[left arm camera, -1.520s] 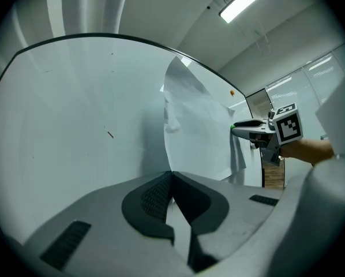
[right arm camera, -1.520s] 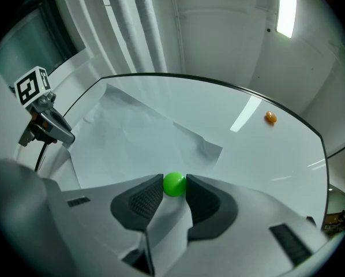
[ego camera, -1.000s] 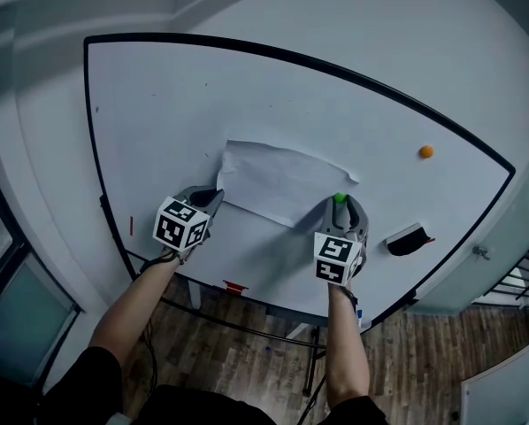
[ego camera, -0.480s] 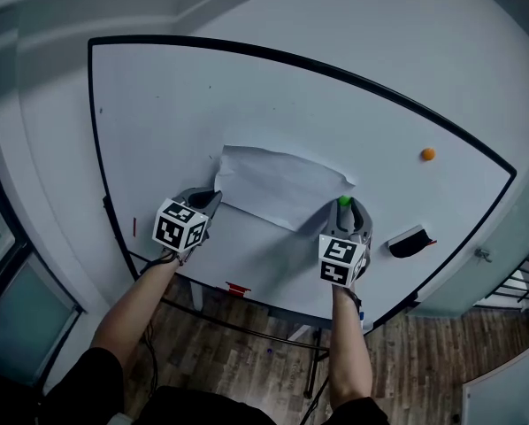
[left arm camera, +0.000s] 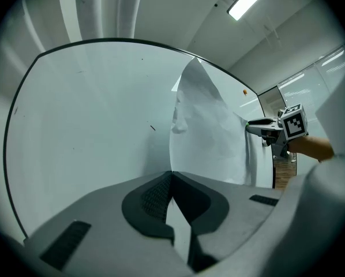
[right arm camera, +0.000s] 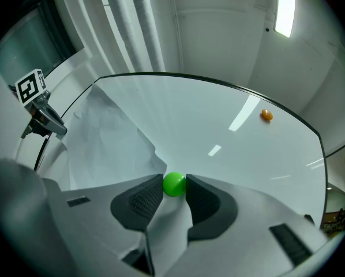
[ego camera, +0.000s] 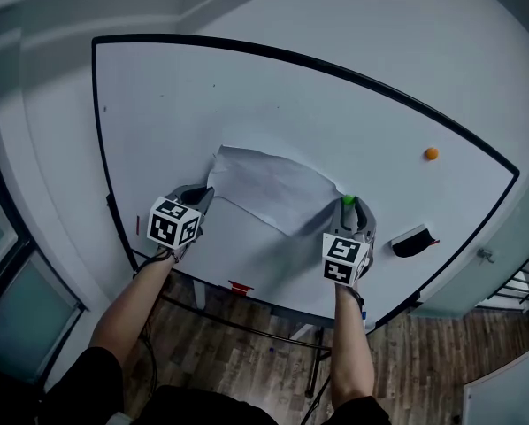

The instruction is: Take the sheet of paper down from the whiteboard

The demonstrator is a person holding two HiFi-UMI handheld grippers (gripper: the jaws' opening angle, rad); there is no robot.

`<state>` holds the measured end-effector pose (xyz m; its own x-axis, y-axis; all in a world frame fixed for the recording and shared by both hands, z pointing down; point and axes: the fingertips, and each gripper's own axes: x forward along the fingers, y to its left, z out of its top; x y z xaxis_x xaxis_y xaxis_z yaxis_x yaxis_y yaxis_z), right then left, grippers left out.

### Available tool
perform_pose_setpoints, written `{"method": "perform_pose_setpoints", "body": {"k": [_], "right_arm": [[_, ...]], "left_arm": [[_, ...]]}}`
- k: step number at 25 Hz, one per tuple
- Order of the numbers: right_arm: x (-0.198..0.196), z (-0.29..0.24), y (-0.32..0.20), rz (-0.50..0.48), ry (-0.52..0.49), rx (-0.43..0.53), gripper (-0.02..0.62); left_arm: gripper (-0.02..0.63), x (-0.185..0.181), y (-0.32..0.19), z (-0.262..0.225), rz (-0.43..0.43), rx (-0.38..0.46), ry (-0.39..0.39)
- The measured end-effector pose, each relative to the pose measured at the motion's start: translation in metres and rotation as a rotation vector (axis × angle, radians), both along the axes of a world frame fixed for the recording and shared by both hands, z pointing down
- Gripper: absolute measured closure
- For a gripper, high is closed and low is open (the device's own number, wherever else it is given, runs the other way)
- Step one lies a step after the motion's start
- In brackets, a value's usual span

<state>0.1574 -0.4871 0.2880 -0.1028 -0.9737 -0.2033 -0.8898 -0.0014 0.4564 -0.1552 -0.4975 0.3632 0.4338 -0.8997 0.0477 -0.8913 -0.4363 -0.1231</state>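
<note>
Wood flooring lies under you, and ahead stands the large black-framed whiteboard [ego camera: 203, 96]. Your left gripper [left arm camera: 171, 176] has its jaws pressed together on the near edge of the crumpled white sheet of paper [left arm camera: 207, 126], which bows off the board beyond them. Your right gripper [ego camera: 349, 205] has its jaws clamped on the small round green magnet [right arm camera: 173, 183], with the sheet's corner just left of them. If that magnet pins the corner, which these views leave unclear, pulling leftward could tear the sheet. Being round, it might also pop free. Far beyond the right jaws sits a small orange magnet [right arm camera: 266, 115].
</note>
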Motion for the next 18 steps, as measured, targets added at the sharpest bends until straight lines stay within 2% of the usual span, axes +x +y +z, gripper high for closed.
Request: {"method": "perform_pose_setpoints", "body": {"k": [11,15,18], "right_arm": [[-0.001,0.0,0.0,-0.004,0.004,-0.003,0.465],[0.0,0.0,0.0,-0.002,0.006,-0.001,0.465],[0.001,-0.001,0.0,-0.002,0.012,0.0,0.465]], "left_arm": [[0.584,-0.03,0.0,-0.007,-0.073,0.022,0.036],[0.584,-0.03,0.005,-0.011,-0.064,0.043,0.049],[0.584,-0.02,0.011,-0.016,-0.026,0.077,0.06]]}}
